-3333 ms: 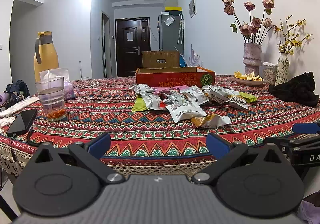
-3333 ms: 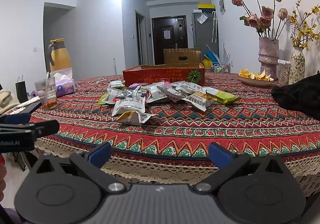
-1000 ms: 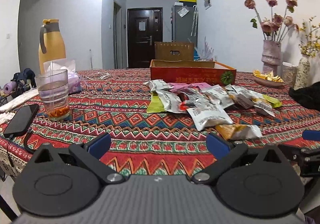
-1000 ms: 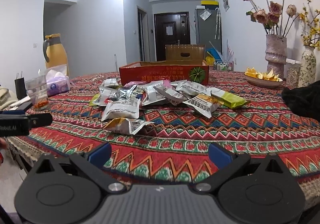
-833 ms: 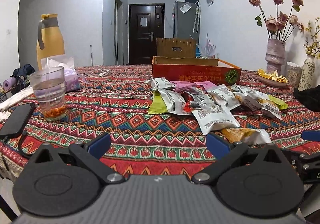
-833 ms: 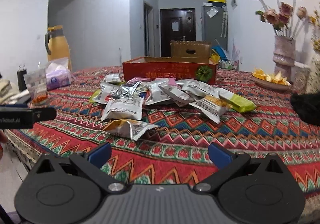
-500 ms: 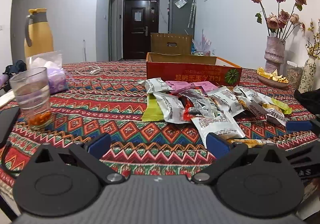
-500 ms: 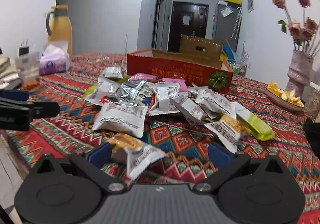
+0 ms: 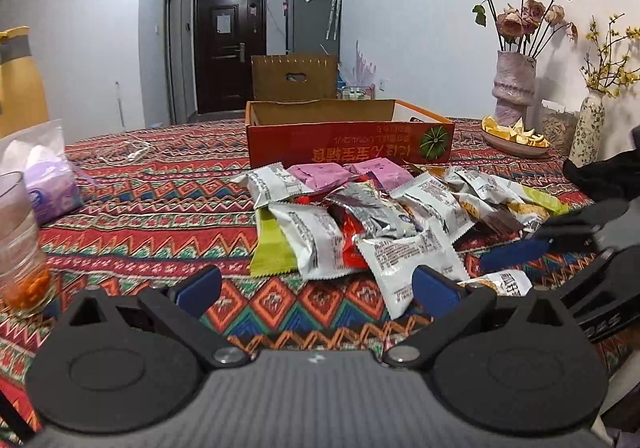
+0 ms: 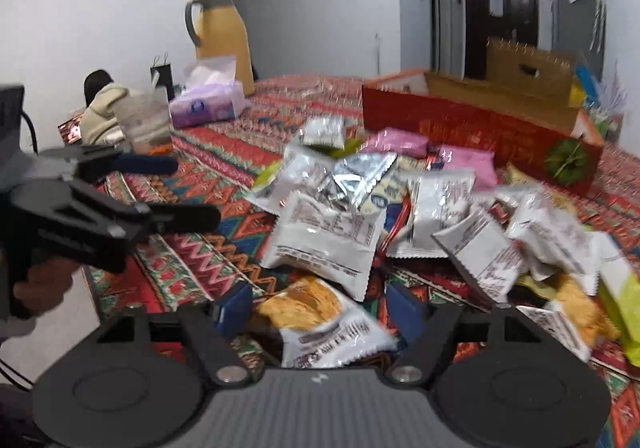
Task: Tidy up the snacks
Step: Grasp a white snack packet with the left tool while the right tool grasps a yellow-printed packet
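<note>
R gripper (image 10: 318, 308) jaws apart, straddling orange-print snack pack (image 10: 320, 318), not clamped. Rest of snack pile (image 10: 400, 207) just ahead, red box (image 10: 480, 127) beyond. L gripper (image 9: 316, 288) wide open, nothing btwn fingers, pile ahead-right.

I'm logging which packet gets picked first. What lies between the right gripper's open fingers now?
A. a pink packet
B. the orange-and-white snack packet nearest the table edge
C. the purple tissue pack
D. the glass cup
B: in the right wrist view the right gripper has its jaws apart on either side of the orange-and-white snack packet, not yet closed on it.
</note>
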`<state>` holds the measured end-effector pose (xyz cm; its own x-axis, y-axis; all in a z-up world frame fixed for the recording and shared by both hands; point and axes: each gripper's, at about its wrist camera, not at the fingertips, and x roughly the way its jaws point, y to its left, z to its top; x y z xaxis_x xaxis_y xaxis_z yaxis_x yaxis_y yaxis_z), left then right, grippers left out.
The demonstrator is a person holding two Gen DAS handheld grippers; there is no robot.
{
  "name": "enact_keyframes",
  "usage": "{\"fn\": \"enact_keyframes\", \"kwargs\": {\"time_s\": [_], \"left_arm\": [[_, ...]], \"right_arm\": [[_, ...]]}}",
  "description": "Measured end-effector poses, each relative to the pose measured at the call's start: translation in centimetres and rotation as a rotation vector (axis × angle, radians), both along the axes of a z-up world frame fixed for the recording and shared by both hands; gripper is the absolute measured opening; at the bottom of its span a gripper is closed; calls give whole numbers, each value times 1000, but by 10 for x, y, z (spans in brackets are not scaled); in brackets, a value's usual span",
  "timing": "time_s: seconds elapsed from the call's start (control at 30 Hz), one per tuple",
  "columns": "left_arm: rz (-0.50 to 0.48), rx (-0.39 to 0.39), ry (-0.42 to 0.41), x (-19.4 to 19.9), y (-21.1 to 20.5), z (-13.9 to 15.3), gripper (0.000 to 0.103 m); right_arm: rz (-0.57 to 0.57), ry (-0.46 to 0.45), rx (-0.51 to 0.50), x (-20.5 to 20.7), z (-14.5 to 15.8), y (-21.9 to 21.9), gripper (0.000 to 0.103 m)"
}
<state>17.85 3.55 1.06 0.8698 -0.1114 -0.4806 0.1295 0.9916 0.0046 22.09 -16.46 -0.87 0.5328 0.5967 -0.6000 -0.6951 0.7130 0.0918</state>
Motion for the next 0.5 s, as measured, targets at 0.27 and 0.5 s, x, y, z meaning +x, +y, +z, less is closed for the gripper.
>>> {"fn": "enact_keyframes", "kwargs": {"time_s": [0.27,0.5], "left_arm": [[-239,96,-59,16,-40,-1,103],[-429,189,86,56,-78,-20,70]], "right_arm": [[-165,-32,-23,-16,-3,-36,50],[-387,8,63,-32,-5,-80,64]]}}
